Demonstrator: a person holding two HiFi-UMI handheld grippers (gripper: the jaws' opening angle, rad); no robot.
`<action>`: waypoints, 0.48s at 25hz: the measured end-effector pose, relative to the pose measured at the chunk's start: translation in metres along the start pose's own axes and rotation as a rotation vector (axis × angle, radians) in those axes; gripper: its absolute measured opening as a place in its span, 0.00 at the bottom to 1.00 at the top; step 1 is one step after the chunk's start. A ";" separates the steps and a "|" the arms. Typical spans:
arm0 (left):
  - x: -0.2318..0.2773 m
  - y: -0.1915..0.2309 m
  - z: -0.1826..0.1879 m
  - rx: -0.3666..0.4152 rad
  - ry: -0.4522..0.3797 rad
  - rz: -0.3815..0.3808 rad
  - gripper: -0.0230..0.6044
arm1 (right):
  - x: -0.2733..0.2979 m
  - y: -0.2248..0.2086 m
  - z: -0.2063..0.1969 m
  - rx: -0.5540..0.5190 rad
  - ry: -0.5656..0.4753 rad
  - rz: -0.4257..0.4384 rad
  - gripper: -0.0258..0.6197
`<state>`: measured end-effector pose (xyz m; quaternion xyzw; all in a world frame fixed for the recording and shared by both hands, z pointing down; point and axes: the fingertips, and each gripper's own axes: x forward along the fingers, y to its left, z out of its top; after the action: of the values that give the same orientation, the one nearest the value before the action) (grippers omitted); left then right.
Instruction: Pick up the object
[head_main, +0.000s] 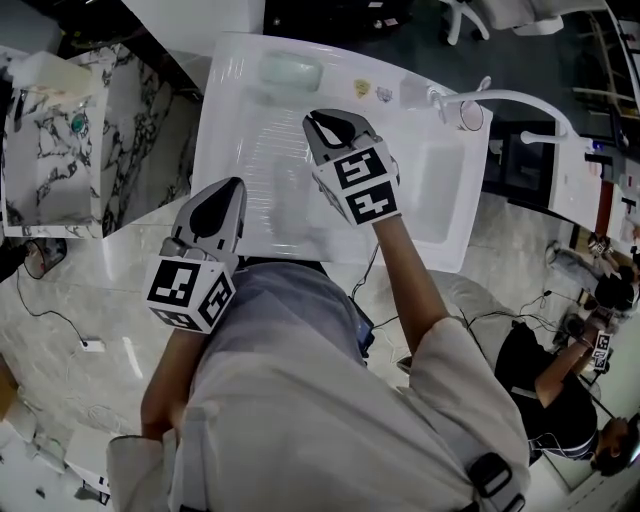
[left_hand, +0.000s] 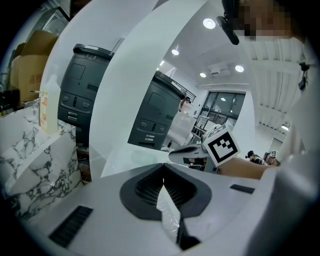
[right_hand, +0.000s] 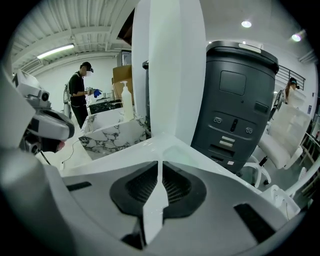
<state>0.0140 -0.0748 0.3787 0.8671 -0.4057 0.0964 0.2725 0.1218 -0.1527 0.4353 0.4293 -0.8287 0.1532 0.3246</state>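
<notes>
We took the pale green bar of soap (head_main: 290, 70) to be the object, though the task did not name it. It lay on the back ledge of the white basin (head_main: 232, 120), on the side far from us.

The right gripper (head_main: 333, 122) hung over the bowl. The soap lay ahead of its tips and a little to the left, well apart from them. The bar's long axis ran left to right in the head view, crosswise to the line the gripper pointed along. We judged that the jaws, held that way, would close along the bar's length. A pinch across its short side would likely need a turn of the wrist.

The left gripper (head_main: 222, 200) sat back by the basin's near left edge, farther from the soap, so the right was the nearer.

In each gripper's own view the jaws were pressed together at the tips, with nothing between them.

In those two views the soap was no more than a faint green smear on the white beyond the jaws, so we could not read its thickness. Two small things (head_main: 372, 91) just right of the soap were too small to tell. Our own body hid the basin's near rim.
</notes>
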 end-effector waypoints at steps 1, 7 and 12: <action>0.000 0.001 0.000 0.000 0.000 0.001 0.05 | 0.002 -0.001 -0.001 -0.003 0.005 -0.004 0.06; -0.003 0.006 -0.002 -0.008 0.001 0.006 0.05 | 0.013 -0.003 -0.001 -0.016 0.023 -0.009 0.06; -0.006 0.011 -0.001 -0.005 0.005 0.012 0.05 | 0.023 -0.005 -0.001 -0.039 0.042 -0.018 0.07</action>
<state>0.0023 -0.0761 0.3815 0.8636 -0.4104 0.0992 0.2754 0.1168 -0.1690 0.4515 0.4273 -0.8205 0.1431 0.3516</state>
